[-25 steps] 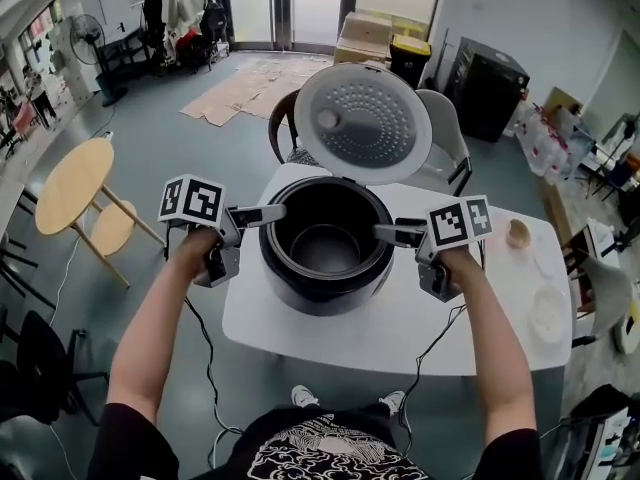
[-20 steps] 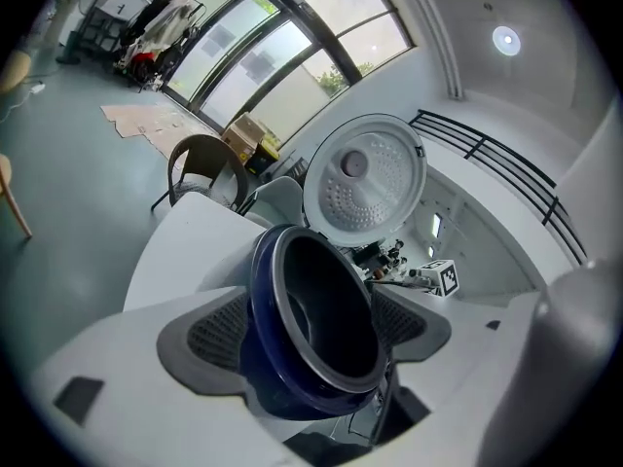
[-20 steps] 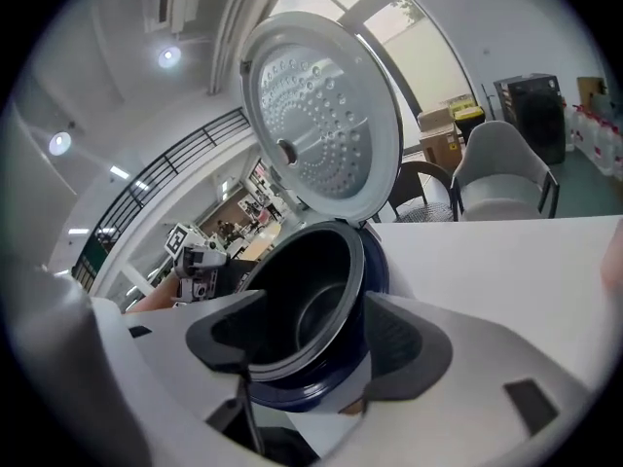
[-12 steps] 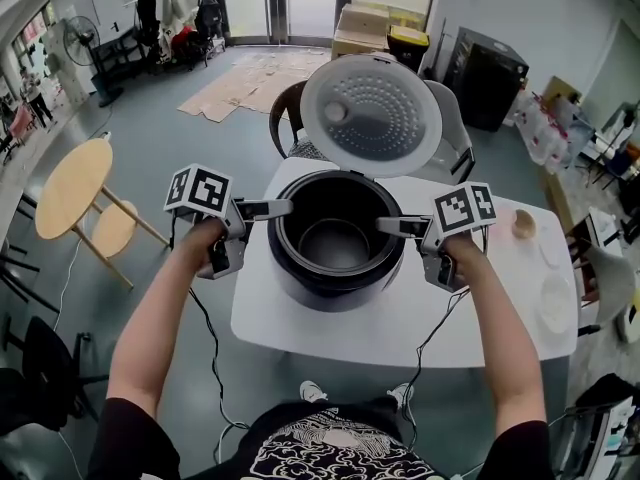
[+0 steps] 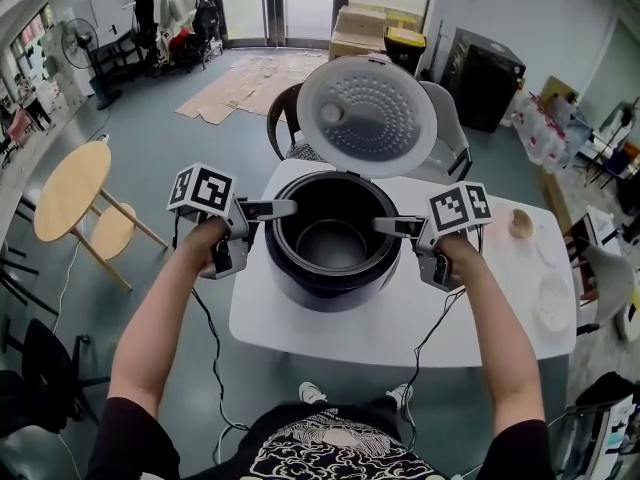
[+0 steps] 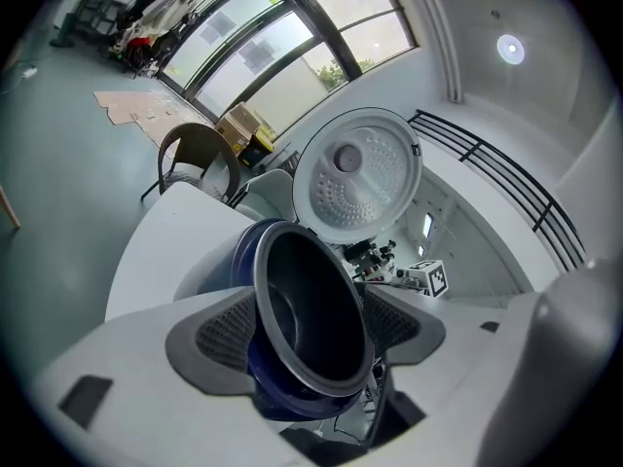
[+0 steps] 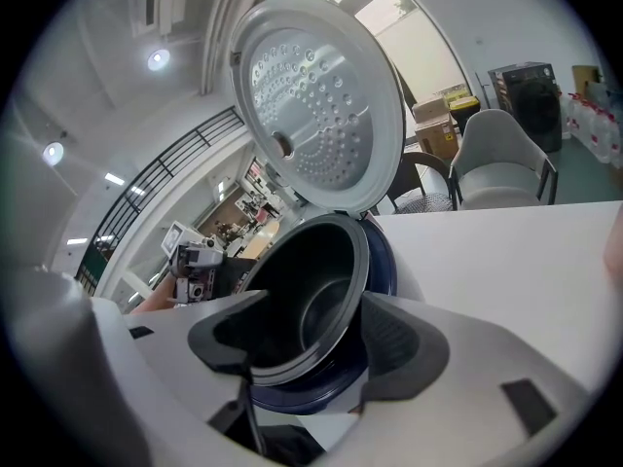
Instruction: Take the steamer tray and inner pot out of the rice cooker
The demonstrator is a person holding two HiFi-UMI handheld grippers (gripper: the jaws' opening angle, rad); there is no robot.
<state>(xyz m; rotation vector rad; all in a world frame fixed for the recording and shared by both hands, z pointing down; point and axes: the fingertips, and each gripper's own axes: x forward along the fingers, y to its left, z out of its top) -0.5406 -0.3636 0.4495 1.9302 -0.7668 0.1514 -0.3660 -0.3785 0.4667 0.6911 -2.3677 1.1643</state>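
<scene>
The dark blue rice cooker (image 5: pixel 325 290) stands on the white table (image 5: pixel 300 333) with its lid (image 5: pixel 372 118) raised at the back. The dark inner pot (image 5: pixel 335 245) sits inside it, and I see no steamer tray in it. My left gripper (image 5: pixel 285 209) reaches over the pot's left rim, and in the left gripper view (image 6: pixel 311 324) the rim of the inner pot (image 6: pixel 313 290) runs between its closing jaws. My right gripper (image 5: pixel 385 226) straddles the right rim. The right gripper view (image 7: pixel 310 343) shows the inner pot (image 7: pixel 302 295) edge between jaws that are also closing, with no firm grip visible.
A white round dish (image 5: pixel 548 303) and a small tan object (image 5: pixel 519 224) lie at the table's right end. Chairs (image 5: pixel 450 143) stand behind the table. A round wooden table (image 5: pixel 68 186) is off to the left. A cable (image 5: pixel 205 348) hangs from the left gripper.
Both grippers have edged slightly inward over the pot's rim. The cooker and pot have not moved on the table.
</scene>
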